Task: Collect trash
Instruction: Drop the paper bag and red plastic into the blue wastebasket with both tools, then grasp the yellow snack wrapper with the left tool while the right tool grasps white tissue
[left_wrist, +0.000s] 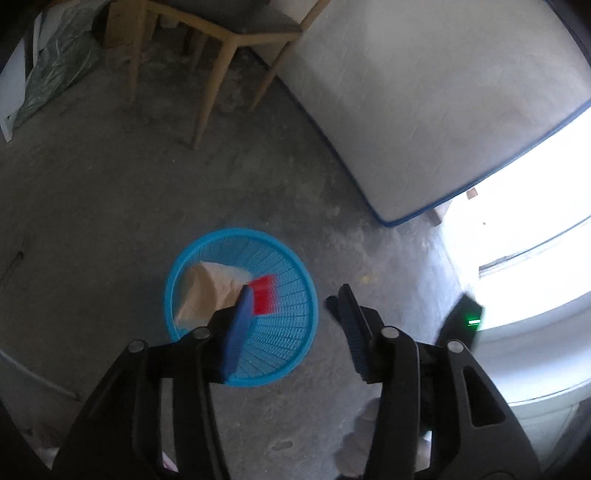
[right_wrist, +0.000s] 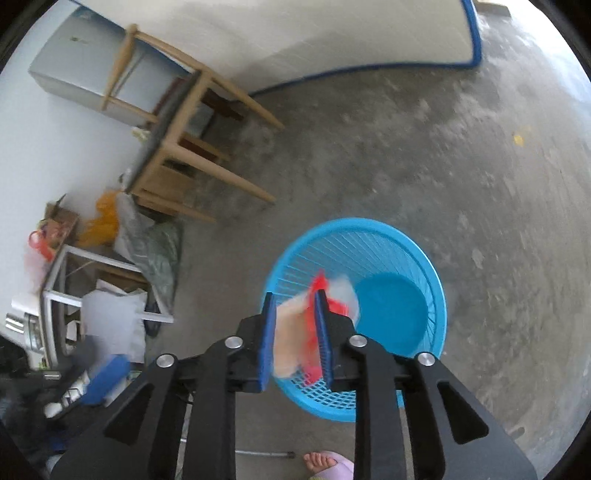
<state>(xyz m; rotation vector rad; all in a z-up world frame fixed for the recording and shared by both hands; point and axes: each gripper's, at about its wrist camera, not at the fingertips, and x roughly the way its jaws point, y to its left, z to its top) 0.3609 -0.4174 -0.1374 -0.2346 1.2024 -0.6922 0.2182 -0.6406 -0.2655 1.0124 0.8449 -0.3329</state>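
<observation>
A round blue mesh basket stands on the concrete floor below both grippers. In the left wrist view my left gripper is open above its right half. A tan paper bag and a blurred red wrapper show inside the basket, just past the left fingertip. In the right wrist view my right gripper hangs over the basket's near rim with its jaws partly apart. Blurred beige and red trash is loose in the gap. The basket's floor is bare in this view.
A wooden chair stands beyond the basket, beside a white mattress with blue edging. Bags, boxes and a white frame crowd the left wall. A bare foot is near the basket. A bright doorway lies right.
</observation>
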